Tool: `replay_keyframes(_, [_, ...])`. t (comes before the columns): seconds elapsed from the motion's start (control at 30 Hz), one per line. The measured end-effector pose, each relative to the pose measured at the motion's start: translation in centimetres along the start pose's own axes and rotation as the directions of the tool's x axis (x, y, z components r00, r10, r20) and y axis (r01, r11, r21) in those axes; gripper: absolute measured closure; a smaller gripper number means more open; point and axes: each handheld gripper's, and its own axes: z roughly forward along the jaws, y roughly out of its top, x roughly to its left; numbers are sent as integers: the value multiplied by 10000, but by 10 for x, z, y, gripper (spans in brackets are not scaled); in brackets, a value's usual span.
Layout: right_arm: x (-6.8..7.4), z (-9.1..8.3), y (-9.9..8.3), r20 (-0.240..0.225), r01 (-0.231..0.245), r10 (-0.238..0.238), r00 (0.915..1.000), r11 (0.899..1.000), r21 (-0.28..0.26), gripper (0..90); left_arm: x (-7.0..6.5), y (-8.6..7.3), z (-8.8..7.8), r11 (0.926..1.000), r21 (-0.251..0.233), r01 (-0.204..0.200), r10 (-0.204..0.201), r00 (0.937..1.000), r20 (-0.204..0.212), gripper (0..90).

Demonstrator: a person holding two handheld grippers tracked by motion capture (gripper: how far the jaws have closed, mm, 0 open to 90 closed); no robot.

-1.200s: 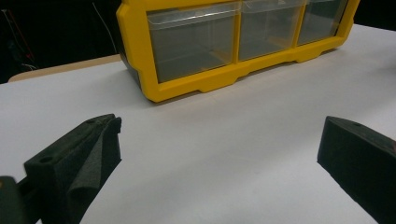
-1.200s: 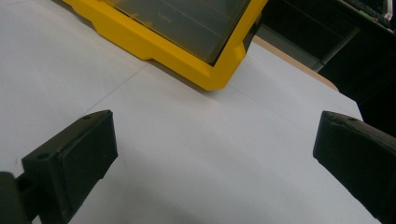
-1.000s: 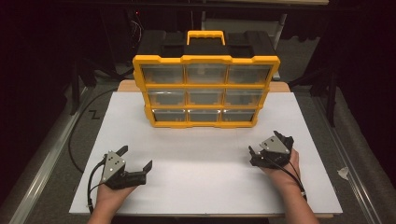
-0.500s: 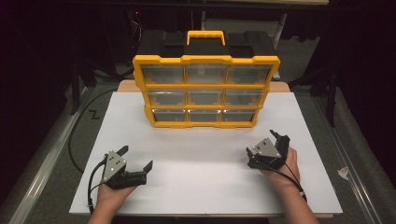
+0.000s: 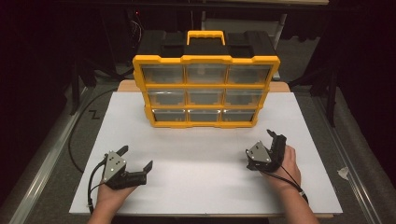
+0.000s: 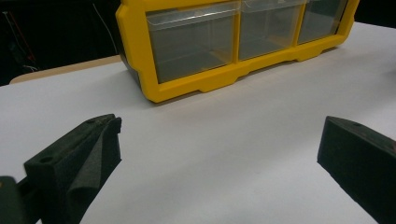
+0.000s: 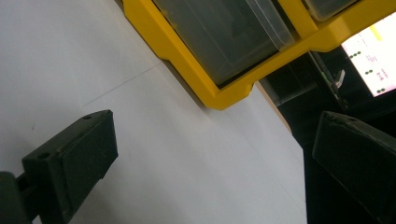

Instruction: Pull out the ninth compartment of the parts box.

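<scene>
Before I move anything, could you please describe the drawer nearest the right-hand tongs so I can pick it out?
Start at the white table, where a yellow drawer cabinet stands at the far side. Its front has three rows of three clear drawers. Yours is the bottom-right drawer, the lowest row's end, closest to the right tongs.

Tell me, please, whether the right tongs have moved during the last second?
Yes. The right tongs have slid slightly left and forward, closer to the yellow drawer organizer, and turned more upright.
</scene>
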Motion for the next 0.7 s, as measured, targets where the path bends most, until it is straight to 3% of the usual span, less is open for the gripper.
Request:
replay_keyframes(0.03, [0,-1,1,79,415,-415,9991,9991,70,11,0,0,0,10000,7,-5,5,10000,9,1])
replay_keyframes(0.1, [2,0,1,125,331,-331,9994,9994,49,11,0,0,0,10000,1,-6,6,10000,12,1])
replay_keyframes(0.13, [2,-1,1,129,616,-617,9980,9981,93,11,0,0,0,10000,-11,-6,6,10000,11,1])
replay_keyframes(0.2, [4,-1,2,196,678,-680,9975,9977,88,11,0,0,0,10000,-16,-18,18,10000,24,1])
replay_keyframes(0.27, [4,-2,3,279,1301,-1306,9910,9914,167,12,0,0,0,10000,-15,-29,29,10000,29,1])
replay_keyframes(0.5, [8,-4,6,407,1849,-1860,9817,9823,299,12,0,0,0,10000,-9,-64,64,10000,28,1])
replay_keyframes(0.7, [11,-5,7,466,2543,-2563,9655,9661,445,13,0,0,0,10000,13,-95,95,9999,44,1])
